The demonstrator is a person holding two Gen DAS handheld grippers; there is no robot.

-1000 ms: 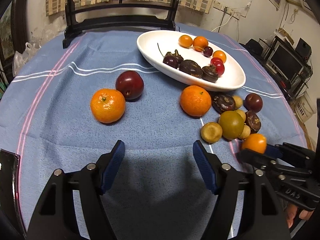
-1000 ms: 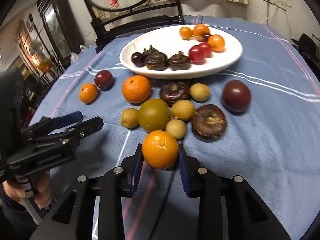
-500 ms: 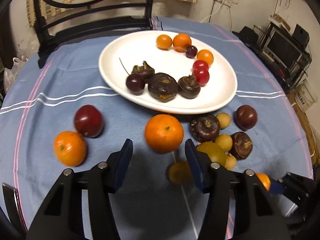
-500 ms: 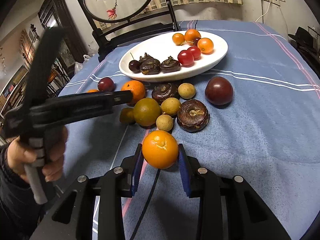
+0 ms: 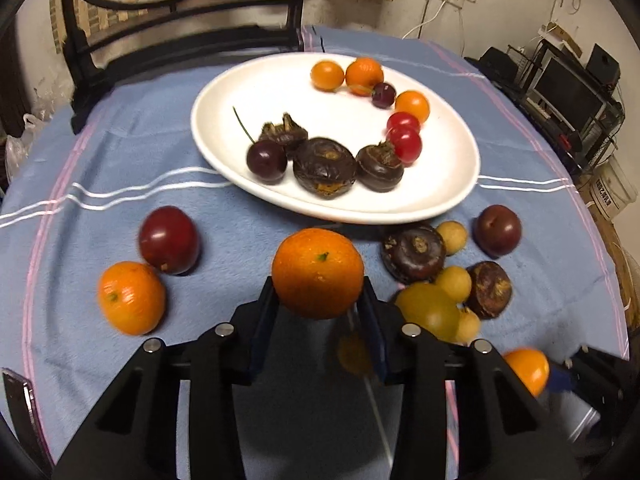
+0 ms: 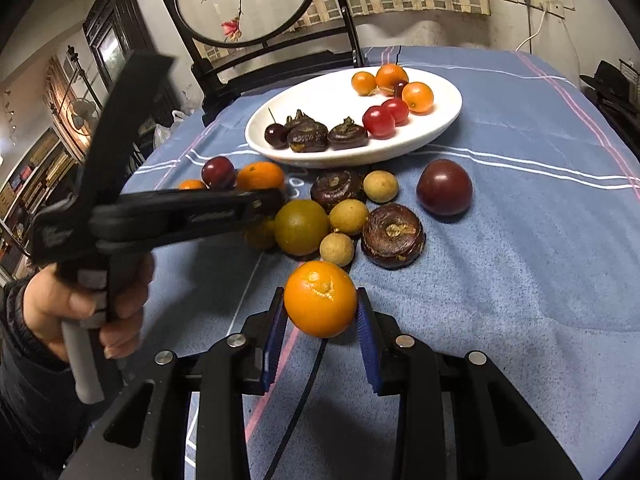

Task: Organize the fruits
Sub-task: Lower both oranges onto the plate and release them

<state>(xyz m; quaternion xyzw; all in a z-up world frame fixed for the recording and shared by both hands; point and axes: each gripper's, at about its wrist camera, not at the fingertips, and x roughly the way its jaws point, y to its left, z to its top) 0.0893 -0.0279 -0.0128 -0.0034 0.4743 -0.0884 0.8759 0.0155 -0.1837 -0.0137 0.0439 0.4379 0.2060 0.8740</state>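
A large mandarin (image 5: 318, 272) sits between the pads of my left gripper (image 5: 318, 286), just in front of the white plate (image 5: 340, 120). The jaws are closing and both pads touch its sides. My right gripper (image 6: 321, 298) is shut on a smaller orange fruit (image 6: 320, 300), held above the blue cloth; that fruit also shows in the left wrist view (image 5: 526, 370). The plate (image 6: 436, 120) holds dark water chestnuts, cherries, red and orange small fruits. The left gripper (image 6: 260, 200) crosses the right wrist view side-on, held by a hand (image 6: 80, 312).
Loose on the cloth lie a second mandarin (image 5: 131, 298), a dark plum (image 5: 169, 239), another plum (image 5: 497, 230), a green-yellow fruit (image 5: 428, 312), two water chestnuts (image 5: 414, 254) and several longans (image 5: 453, 282). A black chair (image 5: 180, 32) stands behind the table.
My left gripper swung right from the pair of fruits toward the mandarin by the plate, and its jaws narrowed around it. The right gripper kept its hold and stayed put.
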